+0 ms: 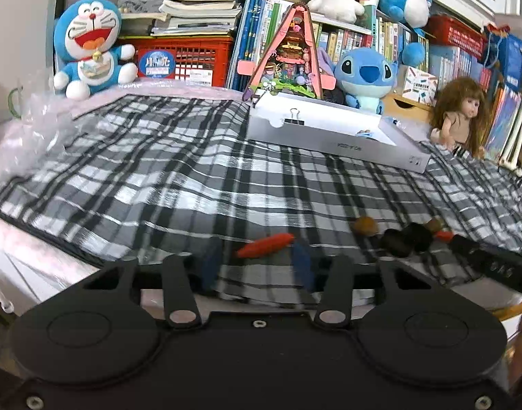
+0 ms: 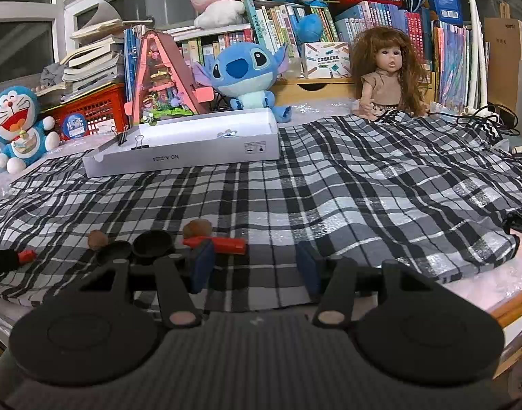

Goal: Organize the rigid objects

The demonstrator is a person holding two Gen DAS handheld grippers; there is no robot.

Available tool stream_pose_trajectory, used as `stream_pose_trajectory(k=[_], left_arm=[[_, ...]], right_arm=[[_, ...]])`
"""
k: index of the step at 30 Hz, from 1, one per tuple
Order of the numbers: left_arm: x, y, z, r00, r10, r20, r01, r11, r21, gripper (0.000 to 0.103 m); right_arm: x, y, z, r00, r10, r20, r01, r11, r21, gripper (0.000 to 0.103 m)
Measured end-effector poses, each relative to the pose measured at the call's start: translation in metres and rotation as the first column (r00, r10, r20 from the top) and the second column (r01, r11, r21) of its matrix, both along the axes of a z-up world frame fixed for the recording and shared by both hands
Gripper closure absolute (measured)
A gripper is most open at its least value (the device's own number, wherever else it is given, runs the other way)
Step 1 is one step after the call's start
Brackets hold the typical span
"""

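Orange plastic, the small clip (image 1: 265,245) lies on the plaid cloth (image 1: 178,184) just ahead of the left gripper (image 1: 257,266), jaws apart and holding nothing; centre both pads before closing. From the right wrist, the right gripper (image 2: 255,268) stands released, the red clip (image 2: 223,244) beside its left finger, the white box (image 2: 192,147) well beyond.
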State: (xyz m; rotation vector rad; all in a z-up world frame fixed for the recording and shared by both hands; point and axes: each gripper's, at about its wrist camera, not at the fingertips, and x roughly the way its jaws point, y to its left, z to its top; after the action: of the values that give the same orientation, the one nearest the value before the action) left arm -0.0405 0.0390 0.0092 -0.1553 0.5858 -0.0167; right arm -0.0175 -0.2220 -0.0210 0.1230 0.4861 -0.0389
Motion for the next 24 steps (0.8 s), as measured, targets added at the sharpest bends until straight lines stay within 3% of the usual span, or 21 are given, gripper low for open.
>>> stream_pose_trajectory(k=[4, 18, 24], left_arm=[[0.003, -0.004, -0.005, 1.0, 0.013, -0.026, -0.013, 1.0, -0.018, 0.076], [0.011, 0.011, -0.006, 1.0, 0.01, -0.002, -0.009, 0.997, 0.073, 0.076], [0.015, 0.022, -0.007, 0.998, 0.057, -0.005, -0.056, 0.992, 0.112, 0.076]], right_arm=[[0.0, 0.003, 0.0, 1.0, 0.008, 0.001, -0.008, 1.0, 0.005, 0.036], [0.0, 0.004, -0.001, 1.0, 0.012, -0.002, -0.012, 1.0, 0.005, 0.035], [0.001, 0.004, -0.001, 1.0, 0.015, -0.002, -0.015, 1.0, 0.004, 0.035]])
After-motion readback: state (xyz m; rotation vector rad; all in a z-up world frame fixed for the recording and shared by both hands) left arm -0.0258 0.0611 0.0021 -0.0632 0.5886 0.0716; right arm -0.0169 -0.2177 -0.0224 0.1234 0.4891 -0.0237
